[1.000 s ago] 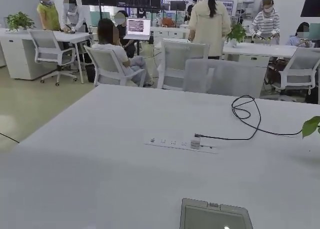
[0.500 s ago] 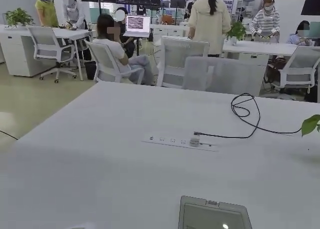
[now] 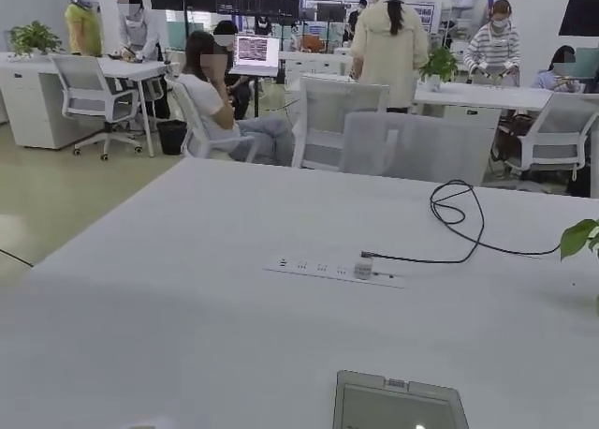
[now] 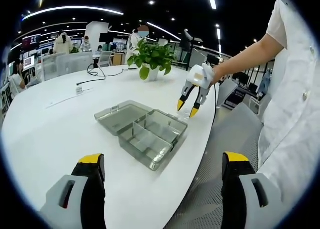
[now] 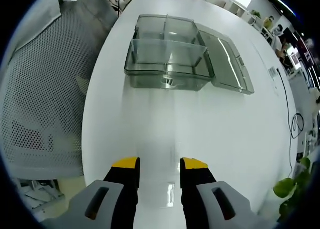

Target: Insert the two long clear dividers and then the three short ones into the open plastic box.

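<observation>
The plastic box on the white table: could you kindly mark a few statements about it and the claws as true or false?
1. The plastic box is open, and its lid lies flat on the table. True.
2. The left claw is shut on a divider. False: its jaws stand wide apart and hold nothing.
3. A potted plant stands on the table beyond the box. True.
4. The right claw grips the box's wall. False: it is open and apart from the box, and the right gripper view shows bare table between them.
</observation>
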{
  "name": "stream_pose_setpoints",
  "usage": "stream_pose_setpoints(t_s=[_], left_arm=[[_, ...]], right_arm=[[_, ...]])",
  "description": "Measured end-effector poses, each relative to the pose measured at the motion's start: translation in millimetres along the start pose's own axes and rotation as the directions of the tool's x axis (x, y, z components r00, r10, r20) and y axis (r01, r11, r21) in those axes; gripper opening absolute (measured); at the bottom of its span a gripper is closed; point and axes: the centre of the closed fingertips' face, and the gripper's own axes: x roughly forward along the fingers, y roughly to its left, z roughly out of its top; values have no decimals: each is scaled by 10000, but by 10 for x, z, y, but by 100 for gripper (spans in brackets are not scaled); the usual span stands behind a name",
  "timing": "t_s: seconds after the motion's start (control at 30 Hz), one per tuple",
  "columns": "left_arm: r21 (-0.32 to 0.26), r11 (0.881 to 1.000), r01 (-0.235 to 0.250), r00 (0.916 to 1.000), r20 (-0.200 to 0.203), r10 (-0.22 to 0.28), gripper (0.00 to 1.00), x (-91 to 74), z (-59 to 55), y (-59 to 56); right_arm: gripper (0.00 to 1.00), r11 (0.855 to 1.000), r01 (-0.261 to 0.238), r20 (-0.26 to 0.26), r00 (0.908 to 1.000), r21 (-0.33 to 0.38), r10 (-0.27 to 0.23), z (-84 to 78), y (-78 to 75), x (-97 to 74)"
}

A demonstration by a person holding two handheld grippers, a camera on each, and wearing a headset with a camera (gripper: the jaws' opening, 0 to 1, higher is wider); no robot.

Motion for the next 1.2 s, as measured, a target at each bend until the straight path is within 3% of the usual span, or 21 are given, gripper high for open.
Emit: stream_pose_setpoints(t_s=[0.17,0.33,0.43,0.63,0.73,0.83,0.9,0.93,1.03,1.1,1.13,1.17,1.2], left_arm=[[-21,10000,-49,9998,192,50,100,-26,105,6],[-156,9997,-182,9990,405,188,97,-38,277,24],[-615,9981,-89,9959,894,144,97,-35,448,3],[-1843,9823,346,9870,1608,-46,90,38,781,-103],[-2395,9684,692,9818,1886,-236,85,95,925,-185],[-3304,9344,1336,9781,1961,-705,78,170,1032,-327],[-3362,9312,1409,9770,1994,-759,74,211,1072,-359],[-3529,9235,1505,9755,2046,-808,70,237,1098,-392],[-4180,8897,1838,9737,2014,-1065,58,305,1107,-465],[-4559,8727,1748,9797,1686,-1082,47,348,1047,-476],[-4499,8727,1894,9761,1824,-1178,42,375,1060,-496],[-4603,8640,2040,9734,1896,-1289,40,383,1071,-528],[-4847,8466,2198,9702,1989,-1380,39,397,1088,-568]], right_arm=[[33,9988,443,532,9976,198,-453,184,-49,-213],[33,9950,944,1175,9883,321,-976,471,-71,-526],[33,9923,1148,1569,9802,467,-1208,659,-47,-687],[33,9848,1575,2304,9581,735,-1704,1027,17,-983],[33,9818,1740,2615,9467,759,-1880,1208,84,-1096],[33,9797,1906,2813,9384,624,-2005,1382,131,-1187],[33,9789,1972,2896,9352,531,-2040,1464,159,-1223],[33,9779,2051,2939,9329,414,-2082,1521,176,-1246],[33,9767,2142,3057,9290,151,-2085,1654,234,-1299],[33,9760,2177,3121,9268,61,-2087,1721,255,-1327],[33,9750,2223,3139,9256,7,-2113,1759,261,-1343],[33,9744,2247,3154,9250,-37,-2121,1782,267,-1354],[33,9737,2277,3196,9231,-67,-2136,1818,274,-1370]])
